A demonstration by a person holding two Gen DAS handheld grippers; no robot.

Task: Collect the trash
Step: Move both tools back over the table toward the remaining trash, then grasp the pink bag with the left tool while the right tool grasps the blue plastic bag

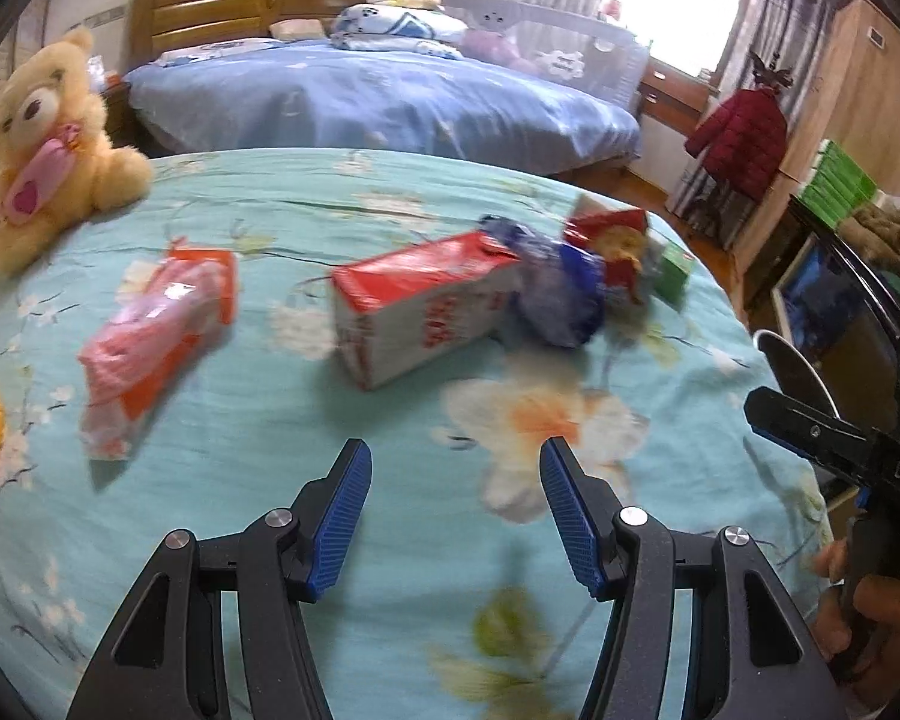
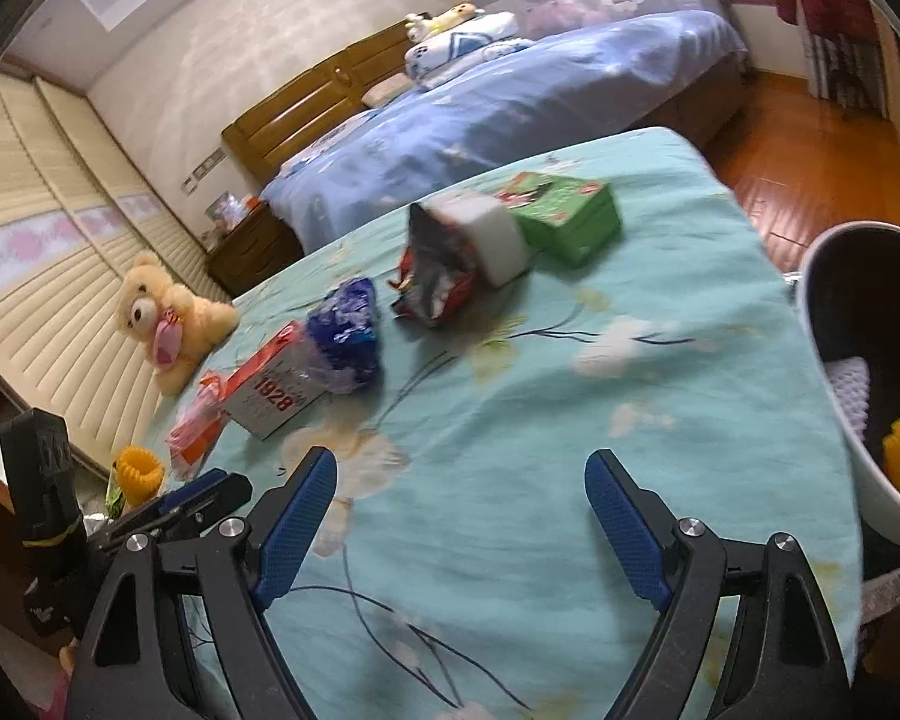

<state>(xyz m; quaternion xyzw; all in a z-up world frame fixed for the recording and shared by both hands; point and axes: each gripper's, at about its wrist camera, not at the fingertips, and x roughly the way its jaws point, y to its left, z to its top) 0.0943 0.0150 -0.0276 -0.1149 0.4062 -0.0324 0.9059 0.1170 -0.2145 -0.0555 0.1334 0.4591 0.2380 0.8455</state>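
Left gripper (image 1: 456,459) released, empty; red carton (image 1: 417,312) lies beyond its fingertips. Right gripper (image 2: 461,471) also released, empty, trash farther off.

Two black hand-held grippers
Left hand-held gripper (image 1: 455,510), right hand-held gripper (image 2: 461,525): ribbed blue pads, silver screws, black frames.

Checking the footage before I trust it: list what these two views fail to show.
- Bin, right wrist view: cut off by the frame edge; its contents mostly in shadow.
- Green box, left wrist view: largely hidden behind the red wrapper.
- Carton lettering, left wrist view: smeared by motion blur.
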